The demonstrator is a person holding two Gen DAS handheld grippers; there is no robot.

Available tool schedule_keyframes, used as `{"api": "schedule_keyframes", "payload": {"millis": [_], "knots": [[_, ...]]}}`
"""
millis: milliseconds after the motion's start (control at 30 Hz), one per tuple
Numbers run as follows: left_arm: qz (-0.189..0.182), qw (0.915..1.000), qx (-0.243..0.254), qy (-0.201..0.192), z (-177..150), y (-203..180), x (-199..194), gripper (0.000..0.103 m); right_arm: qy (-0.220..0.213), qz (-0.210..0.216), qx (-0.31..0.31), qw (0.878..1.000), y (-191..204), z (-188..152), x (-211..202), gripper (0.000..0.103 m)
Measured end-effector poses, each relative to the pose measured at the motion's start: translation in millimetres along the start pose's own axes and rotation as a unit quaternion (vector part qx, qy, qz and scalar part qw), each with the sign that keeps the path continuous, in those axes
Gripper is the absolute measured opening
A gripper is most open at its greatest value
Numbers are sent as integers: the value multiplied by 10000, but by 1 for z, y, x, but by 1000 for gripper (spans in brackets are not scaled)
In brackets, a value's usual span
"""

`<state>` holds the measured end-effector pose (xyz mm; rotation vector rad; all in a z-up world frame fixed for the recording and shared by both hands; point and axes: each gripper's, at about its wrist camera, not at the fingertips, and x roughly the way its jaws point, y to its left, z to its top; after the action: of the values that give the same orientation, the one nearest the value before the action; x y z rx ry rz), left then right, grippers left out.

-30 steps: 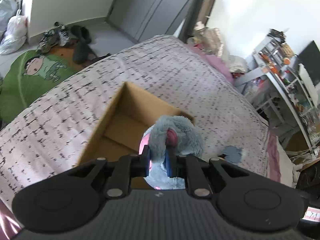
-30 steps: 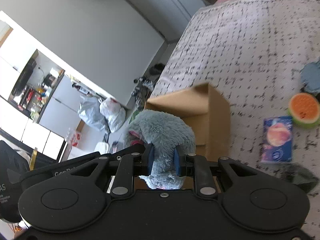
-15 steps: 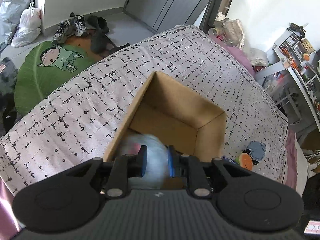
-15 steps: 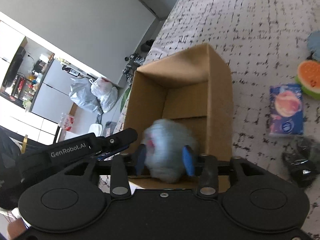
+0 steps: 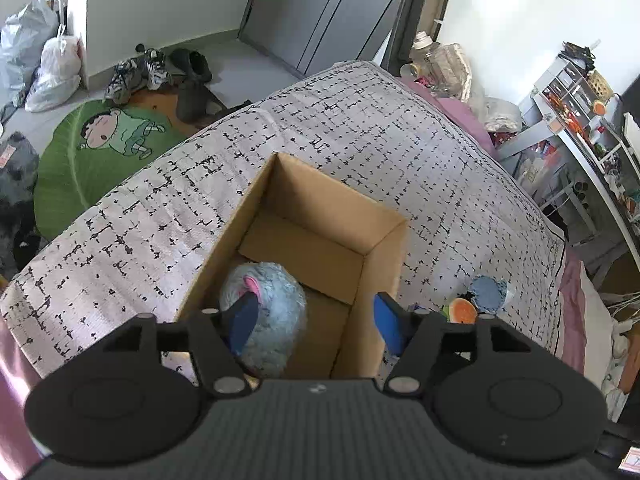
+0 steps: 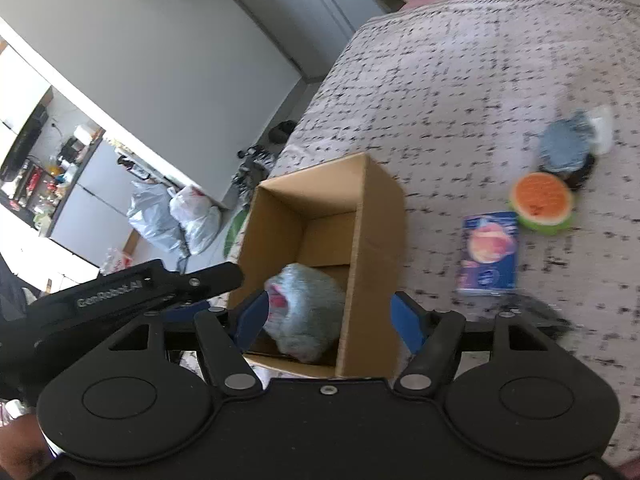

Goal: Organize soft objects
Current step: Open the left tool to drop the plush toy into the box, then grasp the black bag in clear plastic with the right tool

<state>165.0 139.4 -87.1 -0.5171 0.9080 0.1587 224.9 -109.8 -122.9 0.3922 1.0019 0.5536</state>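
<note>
Bedding with a black-on-white dash print (image 5: 360,128) covers the bed where the sorting happens, and a cardboard box (image 5: 384,240) stands open on it. Nearest the cameras, the left gripper (image 5: 316,316) and the right gripper (image 6: 328,320) both hang over the box mouth with their blue pads spread; the jaws of each have just been opening, and nothing is pinched between them now. A second ago both were clamped on the grey-blue plush toy (image 5: 266,304) above the box; now that toy lies loose inside, on the box floor against the near left wall, its pink patch facing up. In the right wrist view it is smeared, so it may not have settled. I judge this item done: one soft thing is stowed.

Beyond the box, on the bedding, lie a blue tissue pack (image 6: 490,254), then a watermelon-slice plush (image 6: 542,204), then a blue round soft item (image 6: 568,146) touching something dark. These look like the next candidates. Farther off, shoes (image 5: 136,72) sit on the floor by the wall.
</note>
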Motion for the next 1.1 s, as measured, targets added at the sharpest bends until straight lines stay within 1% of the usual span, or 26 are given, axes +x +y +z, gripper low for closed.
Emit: {"api": "schedule_keyframes", "payload": {"millis": [33, 67, 100, 133, 200, 300, 367, 467, 533, 633, 700, 767, 833, 1100], "knots": [[-7, 10000, 21, -16, -2, -3, -2, 65, -7, -12, 33, 10000, -3, 0, -2, 70], [-14, 10000, 38, -26, -3, -6, -3, 68, -26, -35, 61, 10000, -6, -1, -6, 76], [-19, 10000, 60, -26, -5, -10, -5, 70, -57, -69, 62, 9999, -8, -2, -10, 80], [-21, 10000, 77, -9, -7, -13, -5, 75, -97, -114, 49, 9999, -10, -4, -14, 83], [-71, 9999, 112, 58, -11, -19, -6, 77, -139, -168, 39, 9998, -15, -8, -20, 83], [-137, 9997, 170, 141, -18, -28, -9, 79, -155, -175, 153, 9996, -26, -11, -29, 88], [-94, 9996, 215, 175, -23, -35, -11, 86, -216, -234, 164, 9994, -32, -12, -35, 93], [-48, 9991, 387, 169, -30, -47, -14, 87, -299, -334, 196, 9988, -44, -16, -45, 95], [-43, 9988, 452, 160, -35, -53, -15, 87, -368, -380, 279, 9982, -53, -19, -51, 101], [-32, 9986, 499, 174, -41, -63, -16, 87, -446, -602, 345, 9966, -65, -22, -57, 102], [20, 9987, 488, 132, -45, -68, -17, 87, -456, -676, 399, 9959, -71, -24, -59, 102], [57, 9991, 418, 50, -48, -72, -18, 87, -441, -676, 487, 9955, -77, -25, -61, 103], [-32, 9992, 390, 69, -48, -75, -17, 87, -398, -690, 604, 9950, -83, -27, -60, 103], [80, 9992, 394, 46, -52, -94, -10, 87, -408, -709, 870, 9928, -100, -31, -57, 103]]}}
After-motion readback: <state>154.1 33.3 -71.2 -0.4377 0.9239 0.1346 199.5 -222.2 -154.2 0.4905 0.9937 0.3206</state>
